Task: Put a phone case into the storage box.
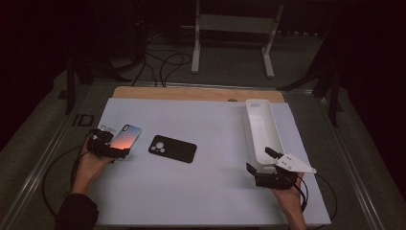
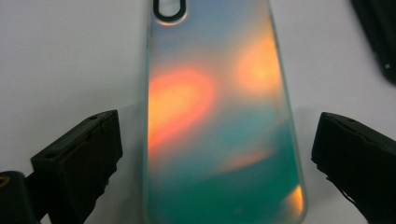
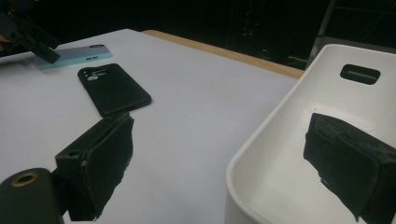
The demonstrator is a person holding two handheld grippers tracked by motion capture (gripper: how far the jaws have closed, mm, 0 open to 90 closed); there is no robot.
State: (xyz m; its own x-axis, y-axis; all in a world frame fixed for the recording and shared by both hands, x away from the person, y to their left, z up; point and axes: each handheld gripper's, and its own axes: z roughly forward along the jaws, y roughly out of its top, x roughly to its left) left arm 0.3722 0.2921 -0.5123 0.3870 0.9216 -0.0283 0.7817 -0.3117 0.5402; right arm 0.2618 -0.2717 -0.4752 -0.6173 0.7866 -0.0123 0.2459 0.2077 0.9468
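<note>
An iridescent orange-and-teal phone case (image 1: 127, 134) (image 2: 219, 121) lies flat at the left of the white mat. My left gripper (image 1: 114, 145) (image 2: 217, 135) is open, one jaw on each side of the case's near end with a gap to both. A black phone case (image 1: 172, 148) (image 3: 114, 88) lies just right of it. My right gripper (image 1: 262, 161) (image 3: 224, 149) is open and straddles the near rim of a long white tray (image 1: 262, 129) (image 3: 299, 93), one jaw outside and the other inside it. From the right gripper view, the iridescent case (image 3: 79, 56) and the left gripper (image 3: 32, 39) sit far off.
The white mat (image 1: 210, 182) covers a wooden table whose bare edge (image 1: 191, 93) shows at the back. The tray holds nothing that I can see. Cables and a white stand (image 1: 234, 28) lie on the dark floor beyond the table.
</note>
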